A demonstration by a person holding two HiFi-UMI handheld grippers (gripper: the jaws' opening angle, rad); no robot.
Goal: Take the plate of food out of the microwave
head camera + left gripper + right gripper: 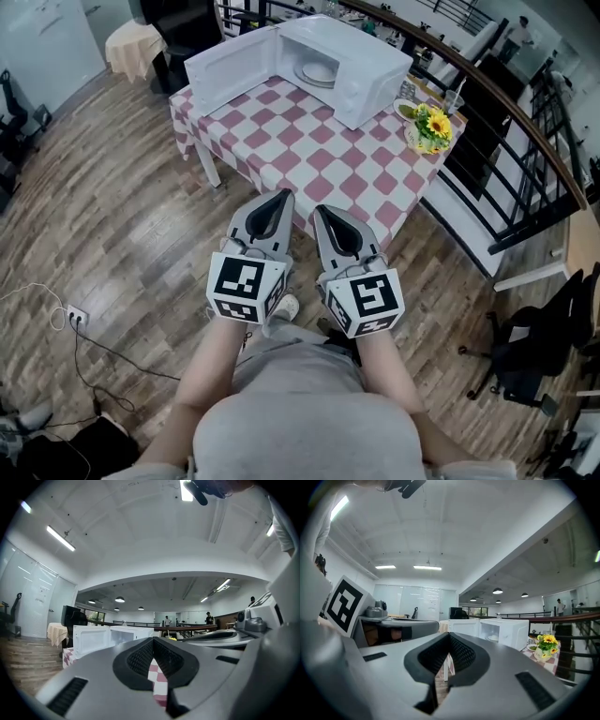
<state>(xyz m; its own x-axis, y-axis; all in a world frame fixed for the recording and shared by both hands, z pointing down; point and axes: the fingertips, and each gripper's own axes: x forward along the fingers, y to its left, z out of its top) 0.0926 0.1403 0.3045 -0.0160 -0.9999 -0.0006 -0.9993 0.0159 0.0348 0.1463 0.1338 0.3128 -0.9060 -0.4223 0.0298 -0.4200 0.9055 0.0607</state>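
The person is standing back from the checkered table (309,159), holding the left gripper (274,206) and the right gripper (330,220) side by side in front of the body. Both have their jaws pressed together on nothing, probably because the reach has not yet begun. The plate (317,72) is sitting inside the microwave (361,75) at the table's far edge, and the door (230,61) is hanging wide open to the left, leaving the way in clear.
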